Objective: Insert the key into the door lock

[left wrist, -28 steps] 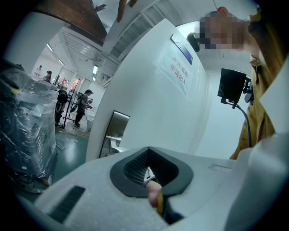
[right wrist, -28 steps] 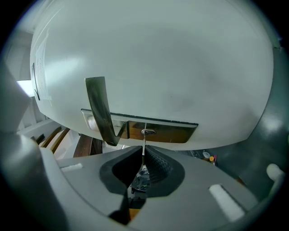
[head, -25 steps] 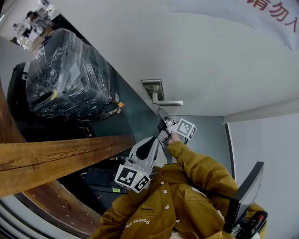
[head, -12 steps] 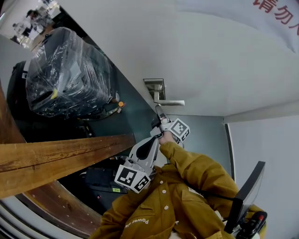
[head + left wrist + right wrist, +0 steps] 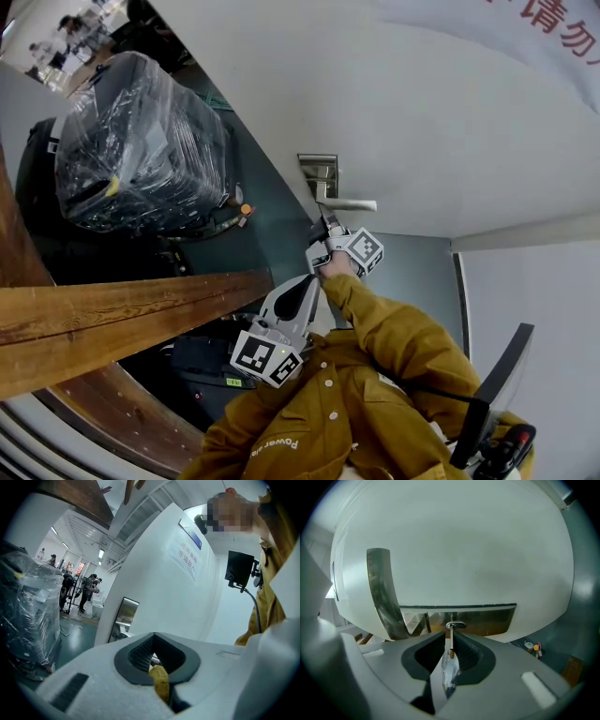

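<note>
On the white door (image 5: 422,112) a steel lock plate (image 5: 319,175) carries a lever handle (image 5: 349,203). My right gripper (image 5: 323,217) points at it just under the handle. In the right gripper view the key (image 5: 451,641) stands between the pads with its tip in the keyhole (image 5: 455,625). A clear plastic tag hangs from its orange end. The right gripper (image 5: 450,645) has opening jaws, and a slit shows between the left pad and the key. My left gripper (image 5: 307,281) hangs lower, shut and empty. In its own view, only a mustard sleeve shows past the left gripper (image 5: 157,657).
A plastic-wrapped load (image 5: 141,141) stands left of the door on the green floor. A wooden beam (image 5: 122,319) crosses the lower left. A dark monitor on a stand (image 5: 492,394) is at the right. Several people (image 5: 86,590) stand far down the hall.
My right gripper has moved up to the lock plate, just under the handle, and rolled a little. The left gripper has stayed where it was.
</note>
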Demonstrator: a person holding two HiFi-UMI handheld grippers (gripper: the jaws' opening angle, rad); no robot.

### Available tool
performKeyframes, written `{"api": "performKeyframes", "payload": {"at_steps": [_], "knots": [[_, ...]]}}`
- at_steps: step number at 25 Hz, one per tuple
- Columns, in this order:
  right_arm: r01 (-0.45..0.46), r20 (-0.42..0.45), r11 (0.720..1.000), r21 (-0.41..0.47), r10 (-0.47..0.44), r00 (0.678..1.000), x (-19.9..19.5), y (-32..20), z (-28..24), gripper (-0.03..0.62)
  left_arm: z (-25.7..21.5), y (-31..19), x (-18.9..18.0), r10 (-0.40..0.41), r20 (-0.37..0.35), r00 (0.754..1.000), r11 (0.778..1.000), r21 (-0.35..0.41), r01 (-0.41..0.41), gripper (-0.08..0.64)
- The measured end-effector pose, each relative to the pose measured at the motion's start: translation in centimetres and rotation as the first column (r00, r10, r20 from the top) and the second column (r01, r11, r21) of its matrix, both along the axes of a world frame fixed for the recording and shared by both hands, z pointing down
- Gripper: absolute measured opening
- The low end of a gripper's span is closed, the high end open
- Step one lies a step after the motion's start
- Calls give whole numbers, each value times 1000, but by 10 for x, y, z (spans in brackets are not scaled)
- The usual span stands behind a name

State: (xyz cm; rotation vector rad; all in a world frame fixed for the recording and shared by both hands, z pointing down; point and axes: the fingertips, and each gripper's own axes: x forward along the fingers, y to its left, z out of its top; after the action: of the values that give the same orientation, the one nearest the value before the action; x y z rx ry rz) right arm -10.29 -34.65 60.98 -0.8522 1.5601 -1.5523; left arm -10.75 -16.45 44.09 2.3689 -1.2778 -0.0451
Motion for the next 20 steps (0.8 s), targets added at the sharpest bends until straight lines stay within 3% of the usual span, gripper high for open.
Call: {"api": "performKeyframes", "payload": {"at_steps": [6, 11, 16, 20], "knots": [[71, -8, 995, 67, -71, 997, -8, 8, -15, 144, 2, -3, 4, 17, -15, 1000, 1000, -2, -17, 2], [146, -82, 988, 51, -142, 986, -1, 33, -2, 152, 2, -6, 10, 34, -23, 999, 999, 0, -34, 2], [290, -106, 952, 96, -280, 954, 14, 76, -28, 170, 0, -10, 14, 41, -23, 999, 999, 9, -41, 2], [328, -221, 943, 64, -307, 926, 49, 103, -41, 170, -2, -13, 14, 38, -27, 999, 999, 15, -37, 2]]}}
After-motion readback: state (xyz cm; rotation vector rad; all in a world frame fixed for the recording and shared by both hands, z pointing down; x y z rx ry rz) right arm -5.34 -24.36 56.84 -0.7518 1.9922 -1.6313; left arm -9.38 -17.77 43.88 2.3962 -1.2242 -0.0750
